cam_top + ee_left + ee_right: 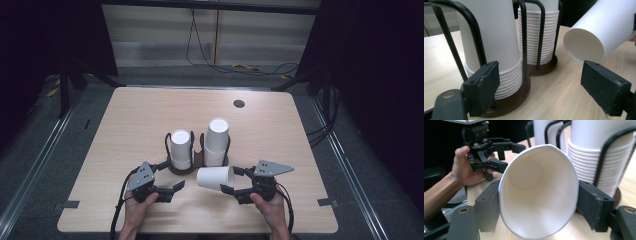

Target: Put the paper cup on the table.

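White paper cup [537,192] sits sideways between the pads of my right gripper [235,181], squeezed a little oval at the rim, its base toward my left gripper [179,187]. That left one is spread wide with nothing in it, close to the dark wire holder [509,100] and its two cup stacks [496,42]; I think it touches nothing.
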